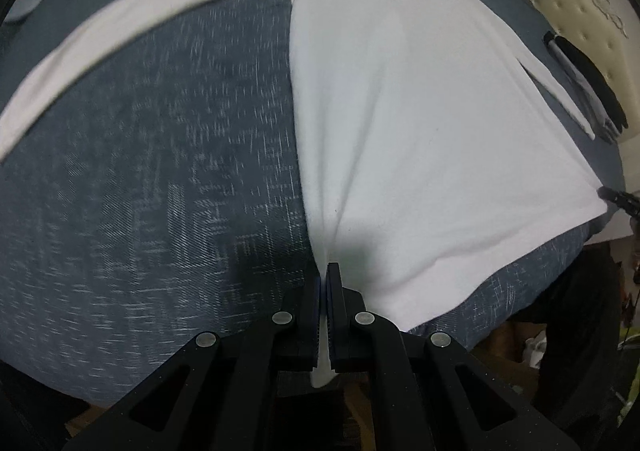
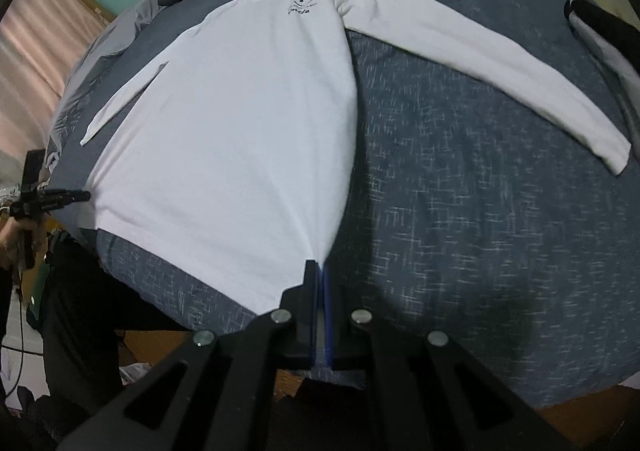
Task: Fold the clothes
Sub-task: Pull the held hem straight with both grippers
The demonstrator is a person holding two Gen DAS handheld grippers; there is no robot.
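White long-sleeve shirt (image 1: 420, 123) flat on blue bedspread (image 1: 160, 171), sleeves spread. Left gripper (image 1: 325, 283) clamped on one hem corner, right gripper (image 2: 319, 275) clamped on other. Fabric looks light, soft, droopy; hem corners seem best hold, then shoulders.

White shirt (image 2: 240, 123) lies flat on blue bed (image 2: 480, 211).

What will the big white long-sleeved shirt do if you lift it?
The white long-sleeved shirt will probably droop: creases already fan from the left gripper. Its loose sleeve would likely drag over the blue bedcover.
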